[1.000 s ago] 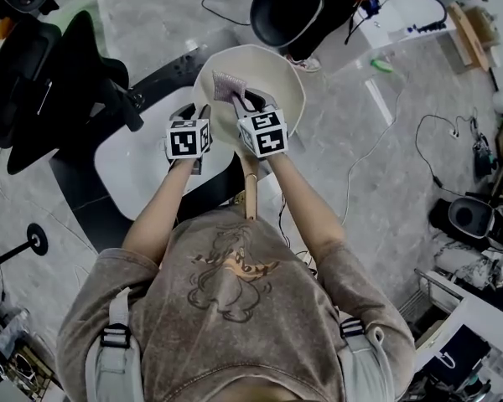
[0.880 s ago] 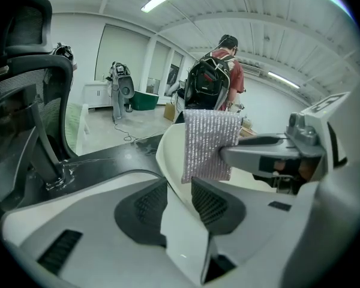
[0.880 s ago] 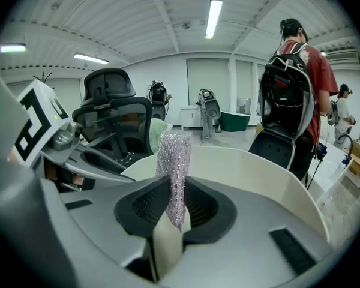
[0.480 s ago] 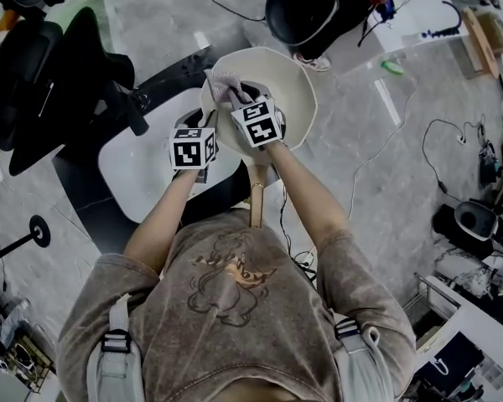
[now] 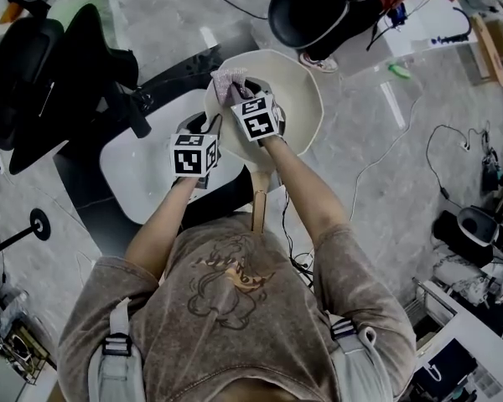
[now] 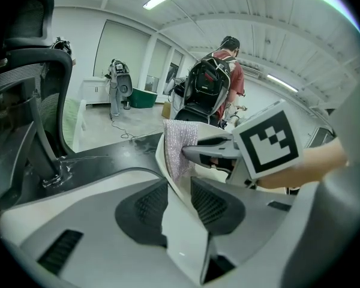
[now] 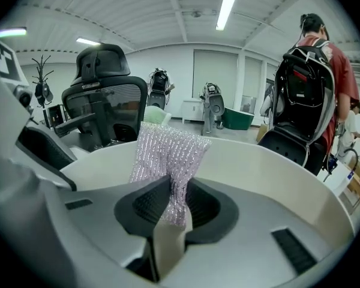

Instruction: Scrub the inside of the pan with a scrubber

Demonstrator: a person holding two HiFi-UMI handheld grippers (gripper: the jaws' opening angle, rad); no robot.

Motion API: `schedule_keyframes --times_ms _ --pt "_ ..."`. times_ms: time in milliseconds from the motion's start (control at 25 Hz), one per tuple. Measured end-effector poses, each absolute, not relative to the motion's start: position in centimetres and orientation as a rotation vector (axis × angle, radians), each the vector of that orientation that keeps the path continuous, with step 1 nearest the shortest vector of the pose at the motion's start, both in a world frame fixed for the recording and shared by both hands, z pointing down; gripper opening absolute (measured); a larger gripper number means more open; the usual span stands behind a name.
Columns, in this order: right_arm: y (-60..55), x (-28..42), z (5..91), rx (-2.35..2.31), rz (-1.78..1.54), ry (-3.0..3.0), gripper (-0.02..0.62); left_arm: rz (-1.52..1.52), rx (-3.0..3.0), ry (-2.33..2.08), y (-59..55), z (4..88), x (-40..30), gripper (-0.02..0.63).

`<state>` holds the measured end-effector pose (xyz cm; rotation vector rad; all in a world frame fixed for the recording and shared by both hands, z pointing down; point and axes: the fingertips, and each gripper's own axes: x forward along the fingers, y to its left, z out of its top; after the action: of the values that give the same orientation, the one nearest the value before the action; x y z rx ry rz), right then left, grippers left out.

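Note:
A cream pan (image 5: 298,99) with a wooden handle (image 5: 257,201) is held up over the white table. My left gripper (image 5: 208,126) is shut on the pan's left rim; in the left gripper view the thin wall (image 6: 175,188) sits clamped between the pads of that gripper (image 6: 179,200). My right gripper (image 5: 239,93) reaches inside the pan, shut on a glittery pink-silver scrubber (image 5: 227,83). In the right gripper view the scrubber (image 7: 168,152) stands up from the jaws of the gripper (image 7: 171,206) against the pan's inner wall (image 7: 264,167). The left gripper view shows the scrubber (image 6: 179,146) at the rim.
A black office chair (image 5: 59,74) stands at the left by the white table (image 5: 142,170). Another black chair (image 5: 310,7) lies beyond the pan. Cables (image 5: 377,153) trail over the floor. A person with a backpack (image 7: 312,83) stands behind.
The right gripper with the scrubber has slid a little toward the pan's far left side. The left gripper keeps its hold on the rim.

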<state>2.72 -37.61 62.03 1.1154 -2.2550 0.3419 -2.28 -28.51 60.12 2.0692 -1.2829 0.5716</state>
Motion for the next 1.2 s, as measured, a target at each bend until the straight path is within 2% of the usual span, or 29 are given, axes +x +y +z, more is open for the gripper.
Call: schedule_keyframes --times_ms 360,640,1200 --pt "-40.7 3.4 63.1 1.145 0.234 -2.161 0.084 0.563 2.061 -1.276 -28.4 60.3 -2.4 0.13" --pt "-42.8 7.3 62.9 1.207 0.121 -2.011 0.084 0.564 2.059 -1.28 -28.3 60.2 -2.5 0.13" --pt "-42.5 15.5 63.3 1.299 0.143 -1.706 0.084 0.575 2.046 -1.303 -28.5 60.5 -2.6 0.13"
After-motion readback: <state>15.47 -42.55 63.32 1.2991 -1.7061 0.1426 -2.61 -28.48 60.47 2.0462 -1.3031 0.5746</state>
